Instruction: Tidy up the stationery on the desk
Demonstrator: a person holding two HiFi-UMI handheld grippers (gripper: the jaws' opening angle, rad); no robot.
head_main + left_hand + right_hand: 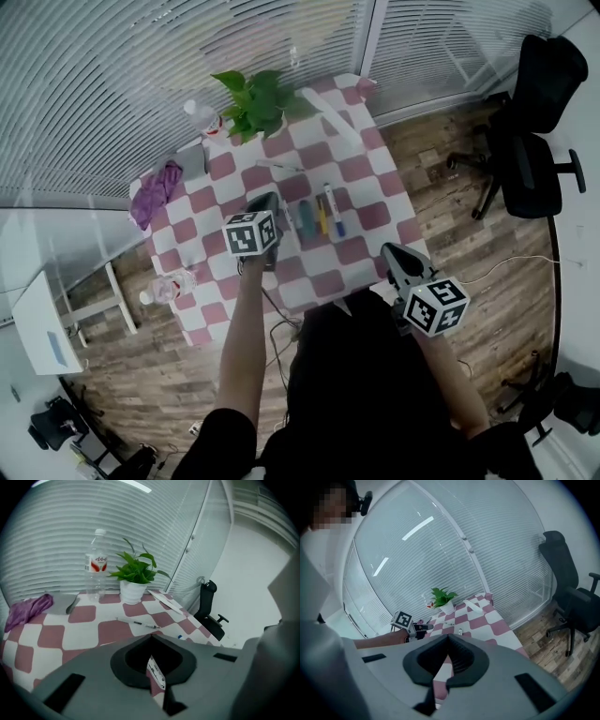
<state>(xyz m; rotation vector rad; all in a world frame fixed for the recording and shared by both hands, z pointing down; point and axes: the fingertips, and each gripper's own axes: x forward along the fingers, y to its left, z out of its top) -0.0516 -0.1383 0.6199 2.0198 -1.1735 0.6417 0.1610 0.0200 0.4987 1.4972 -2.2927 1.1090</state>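
Four pens [322, 217] lie side by side at mid-frame, long axes running up the picture, just right of your left gripper [269, 201]. Your right gripper [393, 256] waits farther off, lower right. Both pairs of jaws are pressed together, empty.

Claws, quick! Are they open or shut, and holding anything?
Left claw: shut; a white pen shows in its gap, gripped or not I cannot tell.
Right claw: shut, holding nothing.
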